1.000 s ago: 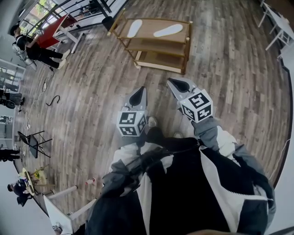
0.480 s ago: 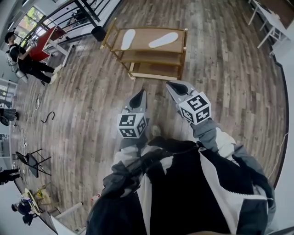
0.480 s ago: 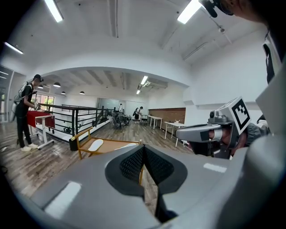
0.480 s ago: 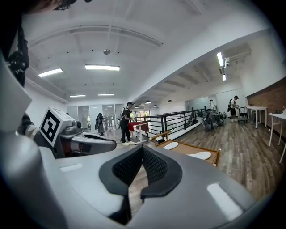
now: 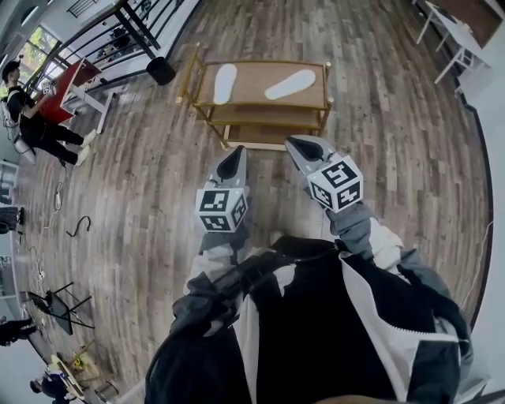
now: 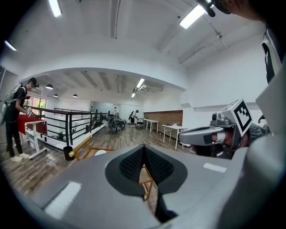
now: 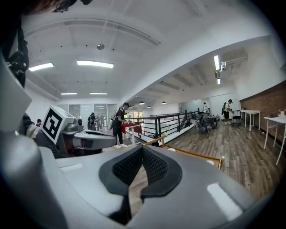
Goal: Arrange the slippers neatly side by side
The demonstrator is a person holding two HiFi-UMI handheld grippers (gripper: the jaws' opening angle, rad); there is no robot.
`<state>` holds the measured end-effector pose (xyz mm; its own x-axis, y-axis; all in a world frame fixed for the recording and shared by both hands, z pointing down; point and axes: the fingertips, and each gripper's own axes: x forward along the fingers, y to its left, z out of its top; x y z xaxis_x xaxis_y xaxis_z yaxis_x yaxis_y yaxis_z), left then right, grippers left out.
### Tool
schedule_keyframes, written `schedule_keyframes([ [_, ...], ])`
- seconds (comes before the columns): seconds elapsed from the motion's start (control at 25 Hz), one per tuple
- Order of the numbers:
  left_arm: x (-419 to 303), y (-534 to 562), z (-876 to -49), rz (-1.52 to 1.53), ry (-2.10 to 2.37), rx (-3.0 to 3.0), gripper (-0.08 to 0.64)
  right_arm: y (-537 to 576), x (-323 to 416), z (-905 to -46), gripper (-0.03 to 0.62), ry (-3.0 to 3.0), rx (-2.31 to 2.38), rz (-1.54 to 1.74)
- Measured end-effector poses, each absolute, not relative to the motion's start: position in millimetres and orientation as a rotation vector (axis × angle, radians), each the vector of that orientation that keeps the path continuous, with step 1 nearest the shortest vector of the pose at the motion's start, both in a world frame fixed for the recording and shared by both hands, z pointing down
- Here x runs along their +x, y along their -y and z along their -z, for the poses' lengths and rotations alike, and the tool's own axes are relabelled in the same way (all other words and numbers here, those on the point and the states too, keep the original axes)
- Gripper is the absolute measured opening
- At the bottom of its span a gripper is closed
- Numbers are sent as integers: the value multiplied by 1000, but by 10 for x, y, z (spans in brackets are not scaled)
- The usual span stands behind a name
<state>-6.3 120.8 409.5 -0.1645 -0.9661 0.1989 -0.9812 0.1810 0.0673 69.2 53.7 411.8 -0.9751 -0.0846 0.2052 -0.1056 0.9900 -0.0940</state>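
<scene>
Two white slippers lie apart on the top shelf of a low wooden rack (image 5: 319, 72). The left slipper (image 5: 225, 83) points lengthwise away from me, and the right slipper (image 5: 289, 84) lies slanted. My left gripper (image 5: 234, 158) is shut and empty, held above the floor just short of the rack's front. My right gripper (image 5: 298, 146) is also shut and empty, beside it to the right. In the left gripper view the rack (image 6: 82, 146) shows past the closed left gripper (image 6: 144, 154). The right gripper view has the shut right gripper (image 7: 142, 156) before the rack's rim (image 7: 192, 154).
The wooden plank floor (image 5: 150, 173) surrounds the rack. A black railing (image 5: 134, 24) and a black bin (image 5: 160, 71) stand behind the rack on the left. A person stands at a red table (image 5: 67, 83) at far left. White tables (image 5: 446, 31) stand at the upper right.
The rack with the slippers has come nearer to me. Both grippers, still shut, now sit closer to its front edge.
</scene>
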Motion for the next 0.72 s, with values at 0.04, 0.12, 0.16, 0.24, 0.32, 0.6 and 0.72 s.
schedule_keyframes([
  [0.04,-156,-1202,-4111,-112,2252,1896,6,-540,601,-4124,3,2932,148,-149],
  [0.12,-330,-1184,-4160,-114,2248,1906,5,-535,433,-4155,3,2930,158,-135],
  [0.16,-417,-1175,-4180,-112,2247,1909,5,-524,355,-4173,3,2927,163,-128],
  [0.24,-578,-1162,-4213,-97,2244,1910,6,-490,224,-4205,3,2917,177,-121],
  [0.32,-711,-1144,-4257,-74,2235,1906,6,-446,120,-4235,3,2902,192,-117],
  [0.6,-1050,-855,-4385,-60,2201,1896,5,-139,-201,-4283,3,2876,219,-115],
  [0.72,-1197,-623,-4418,-66,2194,1894,5,110,-365,-4294,3,2876,220,-115],
])
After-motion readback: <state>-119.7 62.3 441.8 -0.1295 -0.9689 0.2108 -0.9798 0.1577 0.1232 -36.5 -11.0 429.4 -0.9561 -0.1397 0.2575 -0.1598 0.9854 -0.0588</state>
